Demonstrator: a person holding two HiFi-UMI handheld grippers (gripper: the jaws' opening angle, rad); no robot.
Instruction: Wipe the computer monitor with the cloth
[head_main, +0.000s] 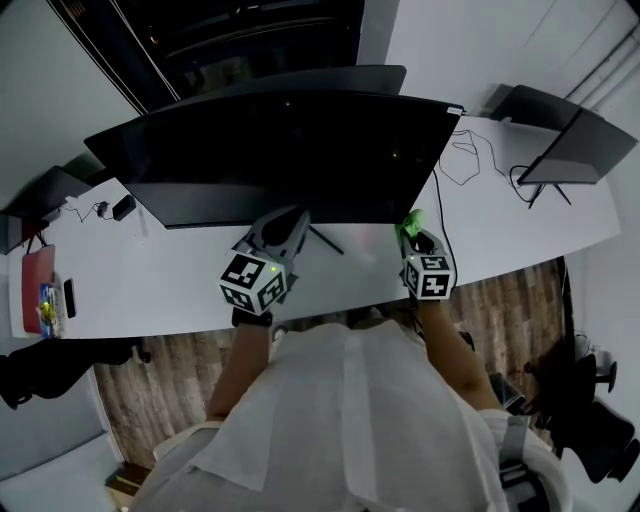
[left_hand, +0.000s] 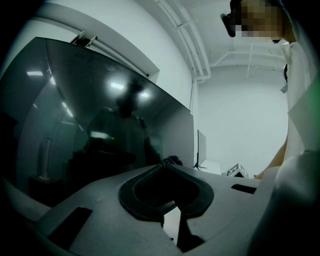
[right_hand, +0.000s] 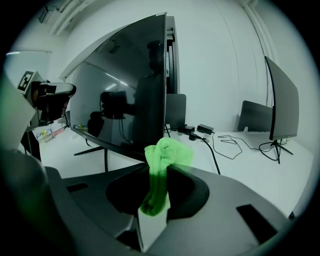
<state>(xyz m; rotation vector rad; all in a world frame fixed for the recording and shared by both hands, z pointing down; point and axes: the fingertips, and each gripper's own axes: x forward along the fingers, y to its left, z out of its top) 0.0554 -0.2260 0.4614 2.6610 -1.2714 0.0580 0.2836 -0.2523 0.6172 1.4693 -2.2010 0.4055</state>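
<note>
Counted two grippers over one white bench (head_main: 180, 280). Found the right gripper (right_hand: 161, 167) with jaws clamped on one green cloth (right_hand: 168, 152), bunched up and standing past the tips. Found the left gripper (left_hand: 163, 165) with jaws together and nothing between them. Saw one wide dark monitor (head_main: 290, 150) just ahead of both jaws, with the cloth near its lower edge; could not tell whether touching. Noted one smaller monitor (head_main: 578, 150) well off to the right of the right jaws.
</note>
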